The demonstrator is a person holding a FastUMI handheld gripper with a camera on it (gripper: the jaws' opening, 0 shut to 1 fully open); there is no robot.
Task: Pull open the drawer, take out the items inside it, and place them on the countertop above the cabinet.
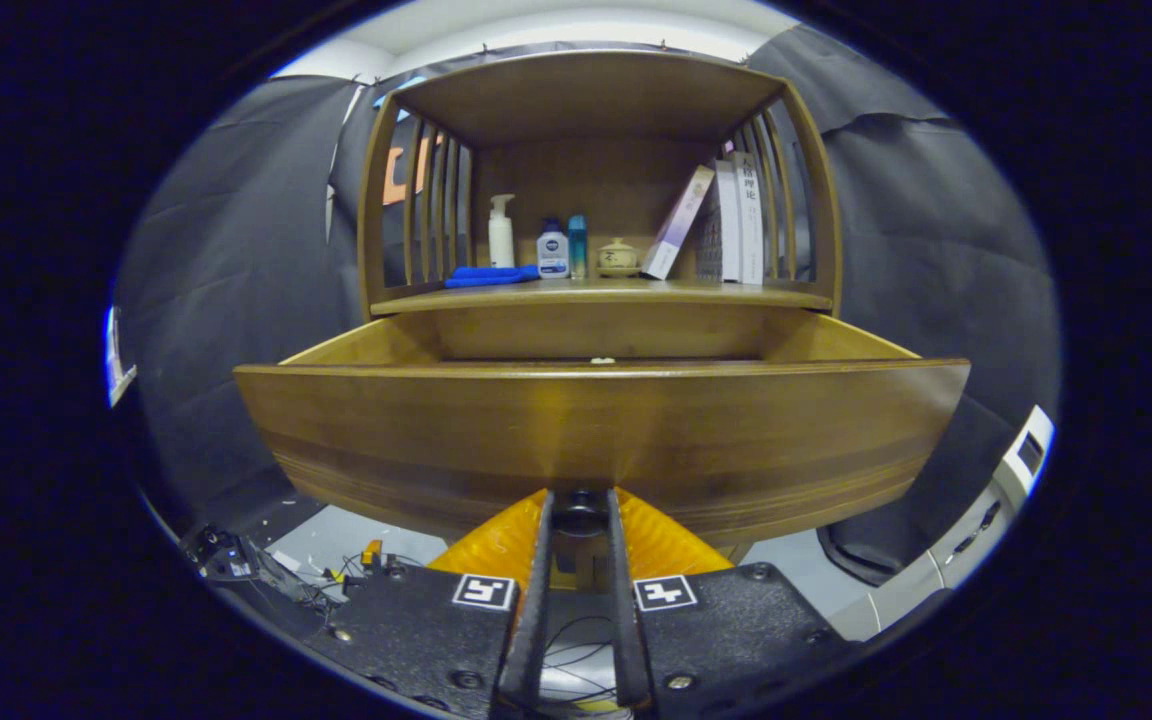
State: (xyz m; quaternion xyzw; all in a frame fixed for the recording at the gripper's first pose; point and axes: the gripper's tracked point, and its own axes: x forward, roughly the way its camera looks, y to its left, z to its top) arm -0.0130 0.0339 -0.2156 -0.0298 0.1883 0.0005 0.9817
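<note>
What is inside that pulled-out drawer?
The drawer is open, but its tall front panel hides the contents. Just one small pale item peeks over the rim. The gripper is closed on the drawer's knob.

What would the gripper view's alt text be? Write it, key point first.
The gripper is shut on the drawer knob, with the wooden drawer pulled open. On the countertop sit bottles, a blue cloth and books.

Black claw [579, 520], orange ribbed fingers [506, 545]
</note>
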